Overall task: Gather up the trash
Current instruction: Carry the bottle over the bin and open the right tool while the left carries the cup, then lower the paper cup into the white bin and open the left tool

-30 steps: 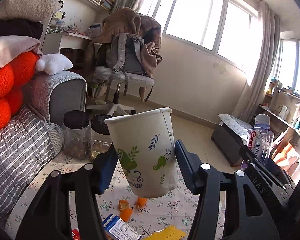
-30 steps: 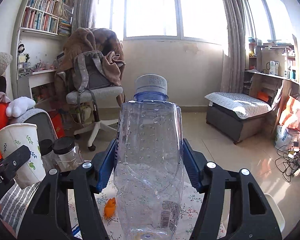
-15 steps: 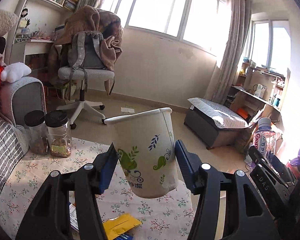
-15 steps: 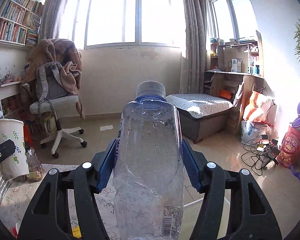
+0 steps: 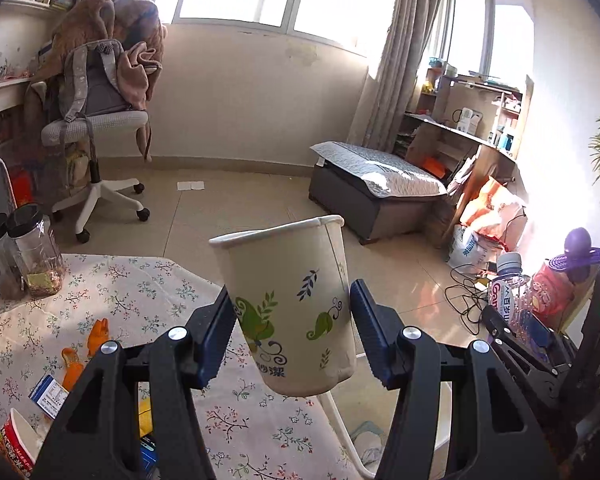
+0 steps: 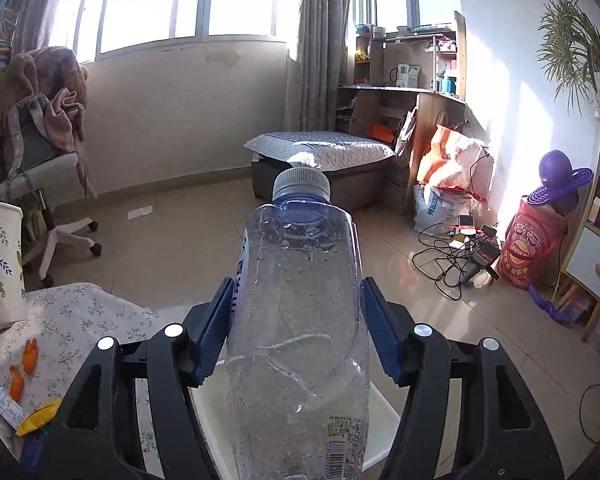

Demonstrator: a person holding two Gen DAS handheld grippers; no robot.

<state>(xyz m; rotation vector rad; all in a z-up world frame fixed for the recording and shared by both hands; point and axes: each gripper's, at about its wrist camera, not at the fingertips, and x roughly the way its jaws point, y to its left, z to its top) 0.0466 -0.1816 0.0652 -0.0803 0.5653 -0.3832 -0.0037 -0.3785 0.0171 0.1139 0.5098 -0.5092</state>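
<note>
My left gripper (image 5: 292, 328) is shut on a white paper cup (image 5: 288, 304) printed with green leaves, held upright above the right edge of the flowered table (image 5: 140, 292). The right gripper (image 6: 298, 322) is shut on an empty clear plastic bottle (image 6: 300, 320) with a grey cap, which stands upright between the blue pads. Under the bottle lies a white bin (image 6: 380, 420), partly hidden; its rim (image 5: 336, 412) also shows beside the table. The same bottle (image 5: 508, 292) appears at the right of the left wrist view, and the cup (image 6: 0, 260) at the left of the right wrist view.
On the tablecloth lie orange peel pieces (image 5: 96, 336), a small blue-and-white box (image 5: 48, 394), a yellow wrapper (image 6: 40, 416) and a red cup (image 5: 16, 448). Two dark-lidded jars (image 5: 32, 252) stand at its far left. On the floor: an office chair (image 5: 96, 132), a low bench (image 5: 376, 188), cables (image 6: 452, 256).
Both grippers have swung to the right with the cup and the bottle still held. The sofa and cushions have left the view; the table's right edge and the white bin have come in.
</note>
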